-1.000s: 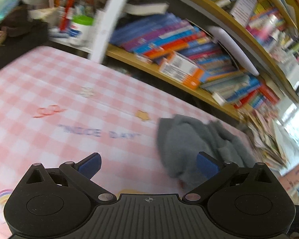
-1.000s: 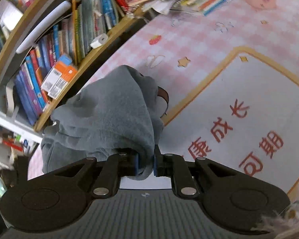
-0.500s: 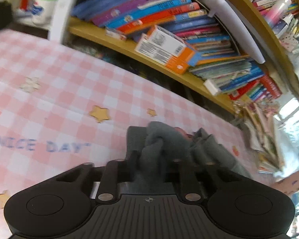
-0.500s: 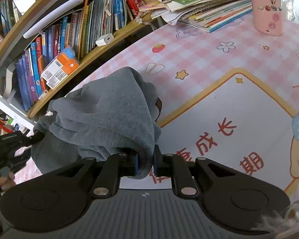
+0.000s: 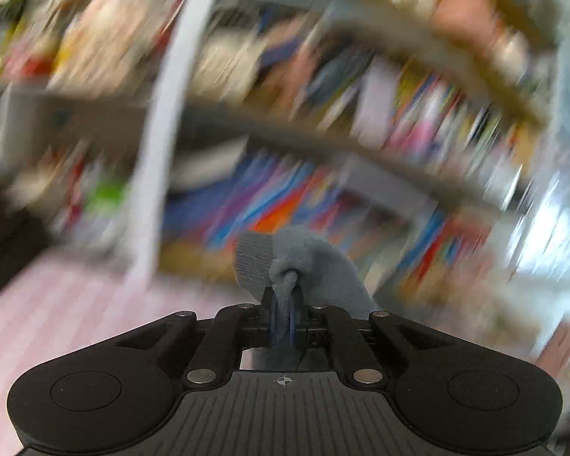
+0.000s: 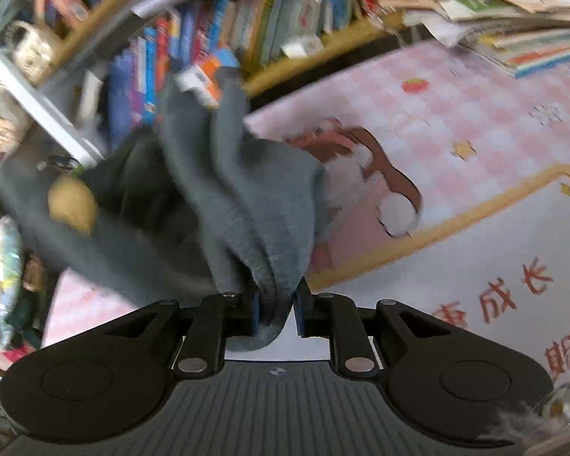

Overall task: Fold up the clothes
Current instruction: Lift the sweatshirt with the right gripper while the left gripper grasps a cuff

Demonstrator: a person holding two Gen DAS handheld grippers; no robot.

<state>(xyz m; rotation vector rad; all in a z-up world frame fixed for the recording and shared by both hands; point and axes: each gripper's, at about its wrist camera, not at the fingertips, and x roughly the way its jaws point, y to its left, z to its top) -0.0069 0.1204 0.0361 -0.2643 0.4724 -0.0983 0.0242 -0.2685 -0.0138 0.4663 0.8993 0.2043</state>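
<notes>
Both grippers pinched the grey sweatshirt (image 6: 247, 190): left gripper (image 5: 284, 315) clamped nearly shut, right gripper (image 6: 277, 309) slightly wider on bunched fabric, its length stretching leftward toward the bookshelf (image 6: 209, 38).

A pink-and-white checked cloth (image 6: 475, 114) covers the counter, printed with a strawberry (image 6: 414, 85), a yellow star (image 6: 463, 149) and red Chinese characters (image 6: 513, 296) inside a yellow-bordered white panel. Behind it, a wooden bookshelf (image 6: 345, 38) holds upright books (image 6: 163, 64), with an orange box (image 6: 209, 76) in front. Loose papers and booklets (image 6: 513, 19) are stacked at the far right. The left wrist view is heavily blurred.
</notes>
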